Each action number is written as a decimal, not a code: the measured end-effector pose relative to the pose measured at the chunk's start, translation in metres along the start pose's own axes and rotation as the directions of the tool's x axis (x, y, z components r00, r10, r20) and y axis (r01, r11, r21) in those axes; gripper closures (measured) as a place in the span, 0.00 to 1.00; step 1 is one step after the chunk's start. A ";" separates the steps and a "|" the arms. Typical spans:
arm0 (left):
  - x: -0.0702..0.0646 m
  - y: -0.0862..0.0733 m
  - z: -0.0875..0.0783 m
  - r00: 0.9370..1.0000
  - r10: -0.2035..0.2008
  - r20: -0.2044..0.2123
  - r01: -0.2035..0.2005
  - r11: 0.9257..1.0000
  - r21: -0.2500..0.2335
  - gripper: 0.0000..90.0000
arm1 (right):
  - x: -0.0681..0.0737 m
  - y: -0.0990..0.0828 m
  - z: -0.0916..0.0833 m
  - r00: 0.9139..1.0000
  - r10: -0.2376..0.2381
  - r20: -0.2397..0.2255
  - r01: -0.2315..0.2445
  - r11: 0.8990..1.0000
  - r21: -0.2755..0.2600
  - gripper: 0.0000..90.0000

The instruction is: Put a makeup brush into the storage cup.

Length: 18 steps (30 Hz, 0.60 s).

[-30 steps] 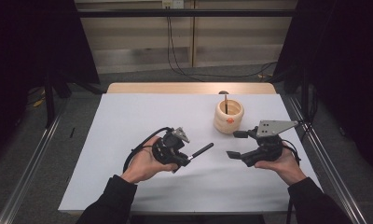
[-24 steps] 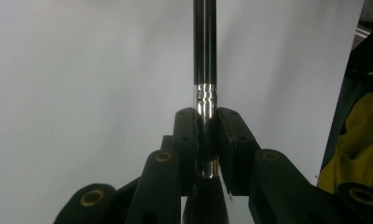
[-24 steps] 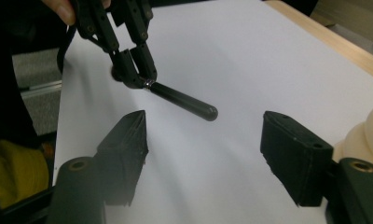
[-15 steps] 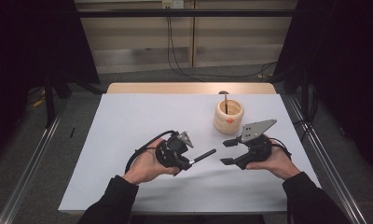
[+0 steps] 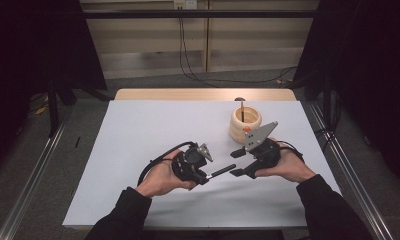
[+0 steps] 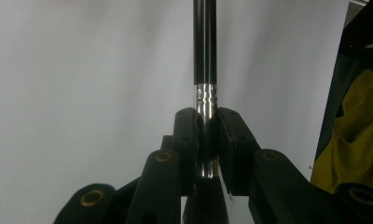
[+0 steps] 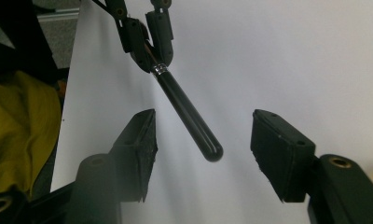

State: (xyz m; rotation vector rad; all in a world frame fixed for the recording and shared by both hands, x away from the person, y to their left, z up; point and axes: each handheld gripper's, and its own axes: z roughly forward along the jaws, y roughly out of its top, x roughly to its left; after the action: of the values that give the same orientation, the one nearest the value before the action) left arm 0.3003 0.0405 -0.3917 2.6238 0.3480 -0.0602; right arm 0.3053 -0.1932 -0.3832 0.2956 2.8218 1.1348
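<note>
While my left tongs stay clenched on the black brush handle at its metal ferrule, I list: right tongs, released, jaws lately narrowing, handle tip near their gap, untouched. Beyond right tongs: wooden ring holder, one stick upright. Beneath: white surface. Yellow cloth beside surface edge.

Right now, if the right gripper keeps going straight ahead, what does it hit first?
Probably the rounded black end of the brush handle held by the left gripper. It sits between the right gripper's open jaws, untouched; depth is unclear.
</note>
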 end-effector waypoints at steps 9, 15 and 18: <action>-0.005 0.003 0.005 1.000 0.015 0.019 -0.015 1.000 0.015 0.87 | -0.001 0.004 0.009 0.999 -0.034 -0.015 0.035 0.998 0.045 0.50; -0.007 0.005 0.005 1.000 0.019 0.005 -0.019 1.000 0.021 0.87 | 0.002 0.006 0.015 0.998 -0.060 -0.036 0.063 0.996 0.065 0.52; -0.008 0.006 0.005 1.000 0.011 0.010 -0.011 1.000 0.008 0.87 | 0.005 0.007 0.020 0.995 -0.078 -0.062 0.083 0.993 0.080 0.55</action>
State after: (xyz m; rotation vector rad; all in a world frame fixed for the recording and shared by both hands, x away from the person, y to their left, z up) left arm 0.2941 0.0312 -0.3930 2.6325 0.3302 -0.0711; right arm 0.3044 -0.1737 -0.3927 0.1553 2.9072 1.0299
